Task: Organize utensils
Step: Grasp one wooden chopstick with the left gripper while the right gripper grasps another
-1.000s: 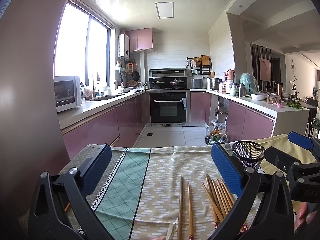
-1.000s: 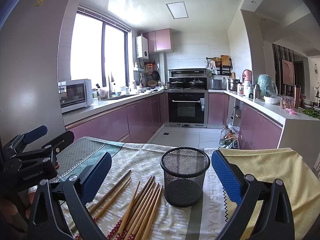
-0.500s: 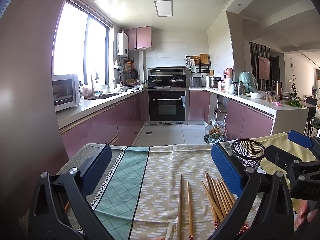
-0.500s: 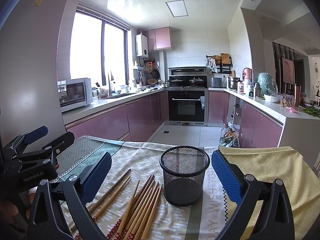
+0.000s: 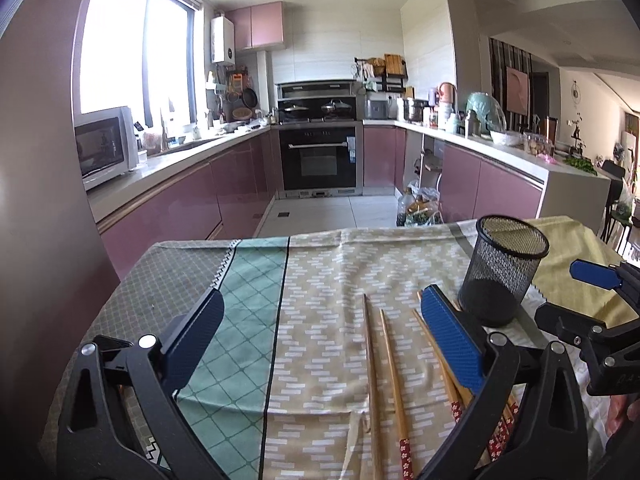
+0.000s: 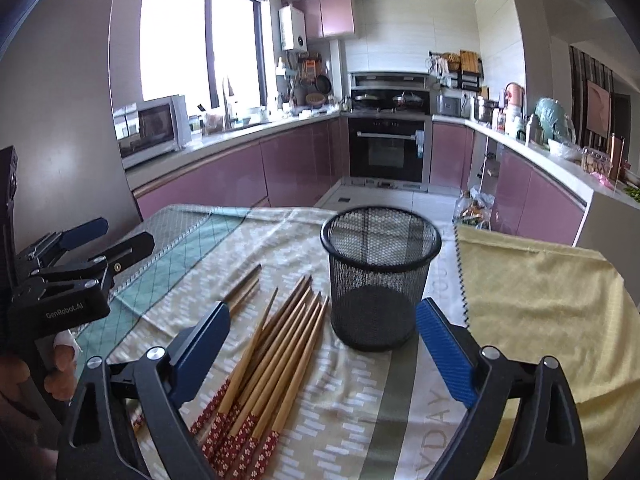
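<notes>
A bundle of wooden chopsticks (image 6: 276, 348) with red patterned ends lies on the tablecloth, left of an empty black mesh cup (image 6: 378, 276). Two more chopsticks (image 5: 380, 364) lie apart to the left, seen in the left wrist view, with the bundle (image 5: 452, 376) partly behind the right finger. The cup (image 5: 502, 270) stands upright at the right there. My left gripper (image 5: 320, 340) is open and empty above the cloth. My right gripper (image 6: 322, 344) is open and empty, just in front of the cup and the bundle.
A patterned cloth (image 5: 320, 272) covers the table, with a yellow cloth (image 6: 540, 300) at the right. The table's far edge drops to the kitchen floor. Pink cabinets, an oven and cluttered counters stand beyond. The left gripper (image 6: 76, 264) shows in the right wrist view.
Both grippers have tilted down and moved forward over the table. The cup and chopsticks now look closer and larger. Nothing was picked up.
</notes>
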Demonstrator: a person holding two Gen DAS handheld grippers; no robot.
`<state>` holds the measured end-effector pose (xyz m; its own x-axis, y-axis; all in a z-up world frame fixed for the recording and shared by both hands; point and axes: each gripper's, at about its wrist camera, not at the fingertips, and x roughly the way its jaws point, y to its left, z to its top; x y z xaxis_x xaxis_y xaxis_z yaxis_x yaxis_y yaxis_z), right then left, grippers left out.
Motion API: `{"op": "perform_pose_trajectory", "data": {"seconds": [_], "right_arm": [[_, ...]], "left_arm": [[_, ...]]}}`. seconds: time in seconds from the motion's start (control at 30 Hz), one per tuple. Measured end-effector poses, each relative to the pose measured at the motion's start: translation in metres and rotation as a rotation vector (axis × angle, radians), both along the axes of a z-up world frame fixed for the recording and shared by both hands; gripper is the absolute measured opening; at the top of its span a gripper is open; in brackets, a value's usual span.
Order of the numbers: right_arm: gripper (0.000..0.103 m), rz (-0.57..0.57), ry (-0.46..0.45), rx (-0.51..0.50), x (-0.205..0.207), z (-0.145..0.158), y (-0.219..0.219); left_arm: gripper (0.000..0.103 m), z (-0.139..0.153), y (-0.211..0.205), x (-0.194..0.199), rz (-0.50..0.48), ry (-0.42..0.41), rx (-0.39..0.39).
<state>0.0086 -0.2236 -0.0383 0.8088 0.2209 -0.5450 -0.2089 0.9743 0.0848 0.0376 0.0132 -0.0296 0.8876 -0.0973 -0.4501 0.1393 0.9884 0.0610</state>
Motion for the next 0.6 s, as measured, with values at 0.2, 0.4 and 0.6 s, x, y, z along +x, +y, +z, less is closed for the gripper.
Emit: {"op": "perform_pose_trajectory", "data": {"seconds": [0.2,0.4,0.6], "right_arm": [[0.056,0.061,0.179,0.002,0.011,-0.032,0.006],[0.037,0.07,0.272,-0.003,0.019,-0.046,0.011],[0.031,0.073,0.329,-0.008,0.022,-0.053,0.011]], "left_arm": [[0.074,-0.03,-0.001,0.022,-0.084,0.166,0.021],[0.056,-0.053,-0.01,0.037,-0.153,0.264,0.042],[0.039,-0.067,-0.019,0.044,-0.197,0.335,0.057]]}}
